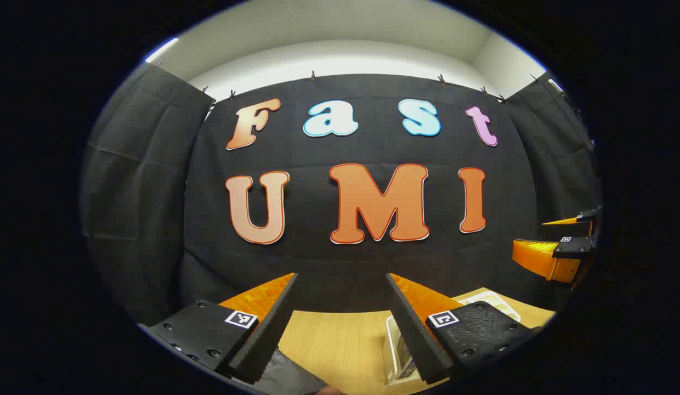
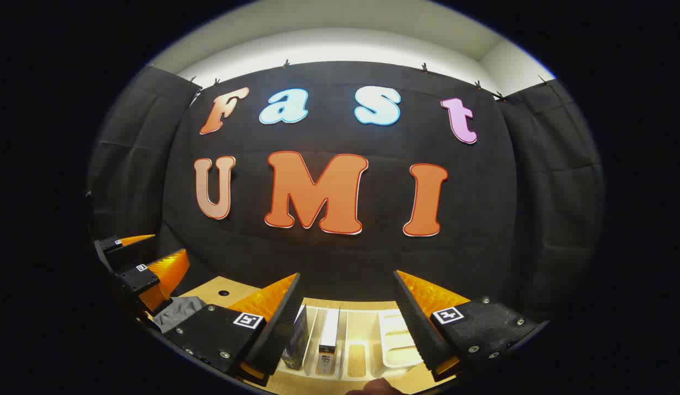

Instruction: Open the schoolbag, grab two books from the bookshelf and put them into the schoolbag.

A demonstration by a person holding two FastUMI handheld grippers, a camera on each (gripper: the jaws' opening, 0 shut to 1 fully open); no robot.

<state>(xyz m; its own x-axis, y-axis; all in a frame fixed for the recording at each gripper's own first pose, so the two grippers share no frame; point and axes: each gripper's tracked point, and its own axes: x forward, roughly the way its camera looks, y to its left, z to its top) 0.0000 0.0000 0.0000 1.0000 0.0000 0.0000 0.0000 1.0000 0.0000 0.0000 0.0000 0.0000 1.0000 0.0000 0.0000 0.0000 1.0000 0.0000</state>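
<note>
In the right gripper view, a white bookshelf (image 2: pixel 397 340) lies on the wooden table just below my right gripper (image 2: pixel 347 274), which is open with nothing between its fingers. Two books stand in its slots: a dark one (image 2: pixel 296 336) and a white one (image 2: pixel 329 328). A corner of the grey schoolbag (image 2: pixel 178 310) shows at the lower left, below the left gripper (image 2: pixel 170 244). In the left gripper view, my left gripper (image 1: pixel 341 277) is open and empty above the table; the grey schoolbag (image 1: pixel 288 376) peeks in at the bottom and the bookshelf (image 1: pixel 396 351) sits behind the right-hand finger.
The wooden table (image 1: pixel 340 340) runs up to the black cloth wall. The right gripper (image 1: pixel 529 235) hovers at the far right of the left gripper view. A small round hole (image 2: pixel 224 293) is in the tabletop near the bag.
</note>
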